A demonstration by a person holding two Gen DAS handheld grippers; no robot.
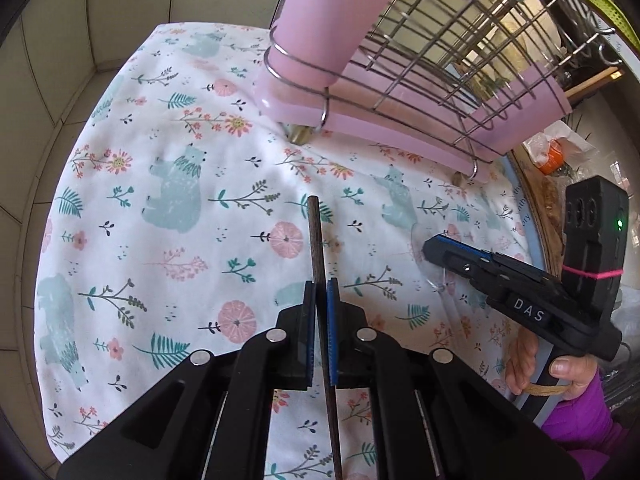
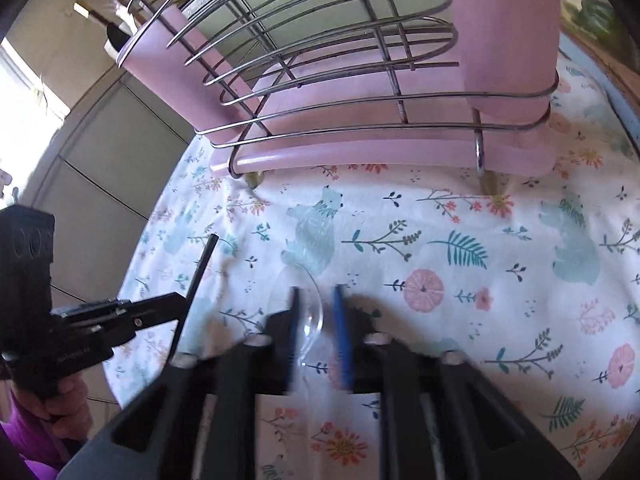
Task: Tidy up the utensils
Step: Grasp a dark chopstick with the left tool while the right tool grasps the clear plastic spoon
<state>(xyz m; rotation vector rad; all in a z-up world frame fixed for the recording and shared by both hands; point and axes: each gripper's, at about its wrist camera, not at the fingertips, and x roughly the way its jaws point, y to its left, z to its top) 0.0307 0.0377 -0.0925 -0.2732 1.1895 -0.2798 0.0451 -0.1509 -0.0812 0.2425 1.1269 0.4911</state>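
Note:
My left gripper (image 1: 321, 292) is shut on a thin dark chopstick (image 1: 316, 248), which sticks out forward over the floral cloth. The right wrist view shows the same gripper (image 2: 180, 300) and chopstick (image 2: 200, 276) at the left. A clear plastic spoon (image 2: 294, 280) lies on the cloth with its neck between the blue pads of my right gripper (image 2: 318, 300), which is blurred there. From the left wrist view, the right gripper (image 1: 430, 250) has its fingers together on the spoon (image 1: 434, 276), low against the cloth.
A pink and wire utensil rack (image 1: 400, 80) (image 2: 340, 100) stands on small feet at the far side of the cloth-covered table (image 1: 160, 160). A hand (image 1: 560, 372) in a purple sleeve holds the right gripper. Clutter lies beyond the table's right edge.

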